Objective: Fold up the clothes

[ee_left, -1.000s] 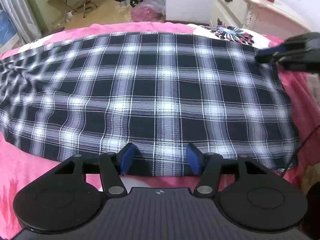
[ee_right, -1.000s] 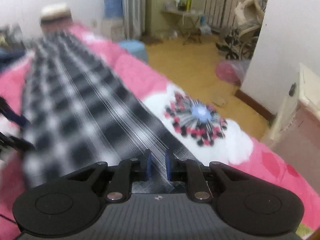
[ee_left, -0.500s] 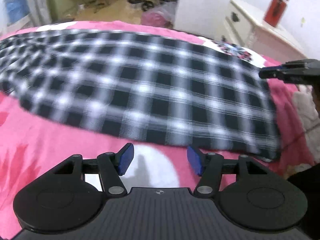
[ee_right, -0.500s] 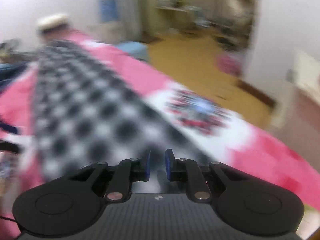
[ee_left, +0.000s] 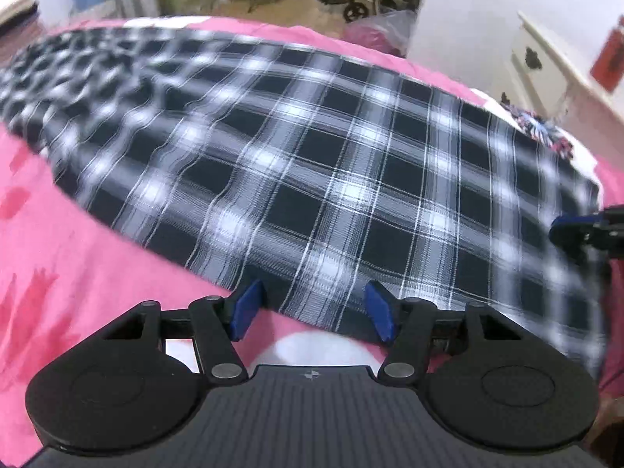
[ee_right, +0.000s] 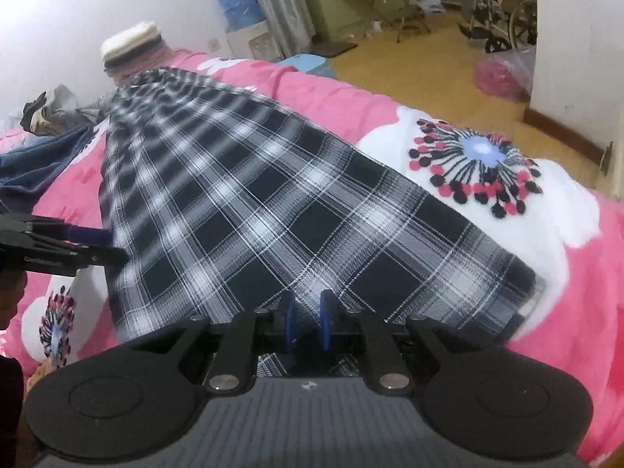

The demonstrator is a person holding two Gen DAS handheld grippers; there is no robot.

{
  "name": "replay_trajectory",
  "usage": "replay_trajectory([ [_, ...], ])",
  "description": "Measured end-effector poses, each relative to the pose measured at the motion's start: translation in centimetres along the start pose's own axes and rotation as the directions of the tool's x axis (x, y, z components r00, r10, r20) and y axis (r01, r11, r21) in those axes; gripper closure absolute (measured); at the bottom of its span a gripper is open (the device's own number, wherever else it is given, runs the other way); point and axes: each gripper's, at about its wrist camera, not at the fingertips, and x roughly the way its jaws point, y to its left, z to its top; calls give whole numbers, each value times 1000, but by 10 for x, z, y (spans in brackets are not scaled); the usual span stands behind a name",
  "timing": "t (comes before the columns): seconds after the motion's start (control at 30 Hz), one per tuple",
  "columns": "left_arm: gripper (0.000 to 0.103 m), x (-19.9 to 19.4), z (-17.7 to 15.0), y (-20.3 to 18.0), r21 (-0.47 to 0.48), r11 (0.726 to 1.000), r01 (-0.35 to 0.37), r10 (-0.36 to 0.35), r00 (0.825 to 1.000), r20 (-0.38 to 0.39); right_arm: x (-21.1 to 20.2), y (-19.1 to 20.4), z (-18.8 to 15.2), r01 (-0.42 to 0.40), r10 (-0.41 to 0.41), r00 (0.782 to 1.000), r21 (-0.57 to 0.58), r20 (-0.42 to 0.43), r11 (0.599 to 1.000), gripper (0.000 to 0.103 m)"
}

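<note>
A black-and-white plaid garment (ee_left: 331, 163) lies spread flat along the pink bed; it also fills the middle of the right wrist view (ee_right: 241, 202). My left gripper (ee_left: 312, 312) is open, its blue pads on either side of the garment's near edge, with nothing pinched. My right gripper (ee_right: 307, 321) is shut on the plaid garment's hem, and fabric runs between its narrow pads. In the left wrist view the right gripper (ee_left: 577, 230) sits at the garment's right end. The left gripper (ee_right: 97, 247) shows at the garment's left edge in the right wrist view.
The pink bedspread (ee_right: 331, 93) has white patches with a flower print (ee_right: 475, 167). A stack of folded clothes (ee_right: 134, 48) and dark jeans (ee_right: 35, 160) lie at the bed's far end. A white dresser (ee_left: 546, 62) stands beside the bed, and beyond it is wooden floor (ee_right: 421, 58).
The left gripper drew back off the garment's edge, then came forward to it again, staying open. The right gripper stayed shut on the hem and swung slightly.
</note>
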Motion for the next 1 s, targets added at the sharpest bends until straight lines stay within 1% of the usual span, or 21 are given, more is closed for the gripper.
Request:
replay_trajectory([
  [0.07,44,-10,6,8,-34,999,14,-13,1000,9,-2,1,11,-25,25,1000,-8,19,1000,88],
  [0.13,44,-23,16,19,-41,999,1,0,999,35,-2,5,25,-62,63,997,-28,42,998,88],
  [0.2,44,-33,28,33,-58,998,-30,35,997,73,0,11,39,-70,74,996,-61,57,996,88],
  [0.3,44,-33,40,59,-138,988,-66,85,987,137,5,21,62,-79,87,993,-92,78,993,88],
  [0.33,44,-30,43,69,-192,979,-73,102,984,149,6,25,69,-84,92,992,-93,84,992,88],
  [0.4,44,-22,47,91,-319,945,-78,136,977,164,10,34,83,-95,103,990,-92,97,991,87],
  [0.53,44,-21,49,138,-441,893,-96,203,958,203,31,54,115,-114,124,986,-87,112,990,87],
  [0.6,44,-25,50,162,-493,864,-101,239,945,224,46,67,139,-132,141,983,-81,116,988,87],
  [0.63,44,-30,52,177,-521,847,-100,260,934,243,52,74,152,-137,146,982,-82,122,987,87],
  [0.67,44,-38,56,190,-538,836,-112,294,918,266,56,83,165,-138,148,980,-85,136,987,87],
  [0.7,44,-47,61,202,-549,826,-128,331,898,289,57,92,179,-134,148,974,-95,171,986,87],
  [0.73,44,-55,65,214,-560,816,-143,367,877,311,54,101,195,-130,150,964,-107,218,986,87],
  [0.77,44,-66,73,229,-553,815,-174,413,843,344,49,110,210,-125,152,948,-114,279,986,88],
  [0.8,44,-74,81,238,-532,820,-212,446,819,361,41,118,226,-120,154,923,-116,353,986,87],
  [0.87,39,-85,94,253,-486,825,-289,497,781,379,21,130,255,-128,160,859,-99,487,987,87],
  [0.9,39,-84,99,260,-471,831,-297,495,782,379,10,134,268,-139,162,823,-84,545,987,87],
  [0.93,39,-80,102,268,-460,839,-292,482,791,376,-2,138,281,-149,160,781,-68,603,986,87],
  [1.0,39,-65,104,277,-442,865,-239,419,828,372,-27,146,302,-150,144,696,-54,703,987,87],
])
